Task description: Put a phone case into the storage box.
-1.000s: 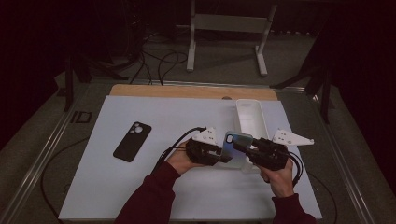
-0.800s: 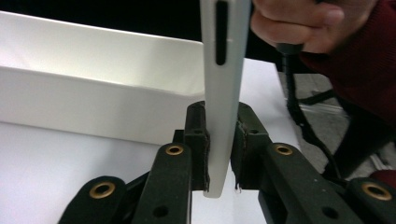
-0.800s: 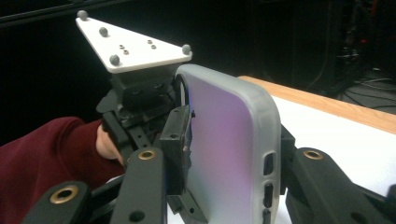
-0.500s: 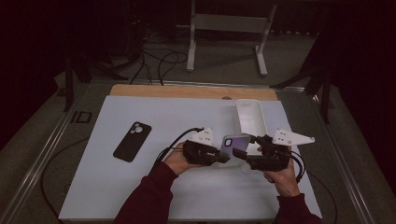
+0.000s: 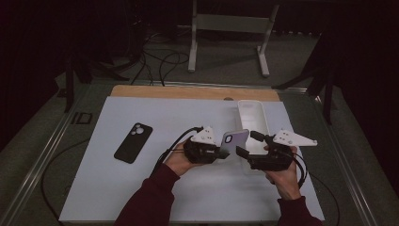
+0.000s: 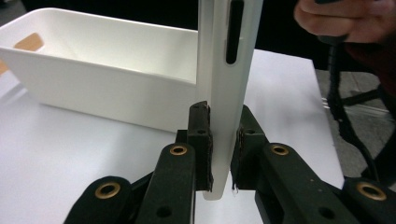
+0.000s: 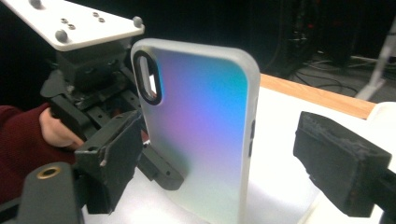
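A frosted, iridescent phone case (image 5: 234, 140) with a camera cut-out stands upright above the white mat. My left gripper (image 5: 221, 153) is shut on its lower edge; in the left gripper view both pads of the left gripper (image 6: 222, 114) press on the case (image 6: 224, 70). My right gripper (image 5: 247, 143) faces it from the right. Its jaws have just been opening and now stand wide. In the right gripper view the case (image 7: 201, 130) rises between the spread pads of the right gripper (image 7: 229, 154), which do not press on it.
A long white bin (image 5: 251, 117) lies just behind the grippers, close to the case; the left gripper view shows the bin (image 6: 93, 79) too. A black phone (image 5: 133, 142) lies on the mat (image 5: 141, 188) to the left. A wooden strip (image 5: 188, 92) edges the far side.
The right gripper's jaws have spread apart and let go of the case. The left gripper keeps its hold, and neither hand has shifted.
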`<move>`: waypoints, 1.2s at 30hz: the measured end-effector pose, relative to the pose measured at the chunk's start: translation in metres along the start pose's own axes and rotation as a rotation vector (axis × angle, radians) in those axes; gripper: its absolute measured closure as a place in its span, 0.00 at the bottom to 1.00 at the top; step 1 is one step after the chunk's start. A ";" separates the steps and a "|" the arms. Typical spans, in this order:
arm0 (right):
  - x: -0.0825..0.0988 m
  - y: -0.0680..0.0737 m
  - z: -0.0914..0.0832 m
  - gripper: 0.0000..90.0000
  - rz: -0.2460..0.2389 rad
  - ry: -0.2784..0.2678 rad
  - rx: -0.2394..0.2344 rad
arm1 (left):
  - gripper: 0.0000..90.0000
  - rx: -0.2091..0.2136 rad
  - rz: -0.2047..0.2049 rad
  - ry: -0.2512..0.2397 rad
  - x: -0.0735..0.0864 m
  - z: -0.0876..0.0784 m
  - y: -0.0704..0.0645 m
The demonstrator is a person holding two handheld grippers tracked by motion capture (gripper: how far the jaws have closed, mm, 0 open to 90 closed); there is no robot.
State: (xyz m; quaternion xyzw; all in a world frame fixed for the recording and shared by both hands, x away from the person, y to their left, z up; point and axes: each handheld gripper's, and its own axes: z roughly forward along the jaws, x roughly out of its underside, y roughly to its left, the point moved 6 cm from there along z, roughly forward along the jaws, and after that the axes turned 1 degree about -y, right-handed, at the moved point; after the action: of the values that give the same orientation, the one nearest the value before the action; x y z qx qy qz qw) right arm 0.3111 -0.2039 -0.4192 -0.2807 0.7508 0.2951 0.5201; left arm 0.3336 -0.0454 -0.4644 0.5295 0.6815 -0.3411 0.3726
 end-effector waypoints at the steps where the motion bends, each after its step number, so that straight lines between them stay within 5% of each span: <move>1: 0.000 0.000 0.001 0.16 0.001 -0.001 0.009 | 0.90 -0.014 0.000 -0.001 0.000 0.000 0.001; 17: -0.004 0.009 0.018 0.17 0.001 -0.015 0.138 | 0.90 -0.124 -0.051 0.012 0.000 0.004 0.009; 31: -0.008 0.014 0.033 0.16 0.002 -0.033 0.248 | 0.90 -0.161 -0.056 0.026 -0.001 0.010 0.007; 36: -0.008 0.012 0.037 0.17 0.037 -0.043 0.293 | 0.90 -0.157 -0.067 0.019 -0.003 0.013 0.006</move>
State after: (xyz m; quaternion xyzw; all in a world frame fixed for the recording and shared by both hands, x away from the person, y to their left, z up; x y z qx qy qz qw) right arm 0.3276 -0.1674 -0.4200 -0.1813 0.7795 0.1981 0.5659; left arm 0.3415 -0.0566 -0.4681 0.4786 0.7270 -0.2938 0.3950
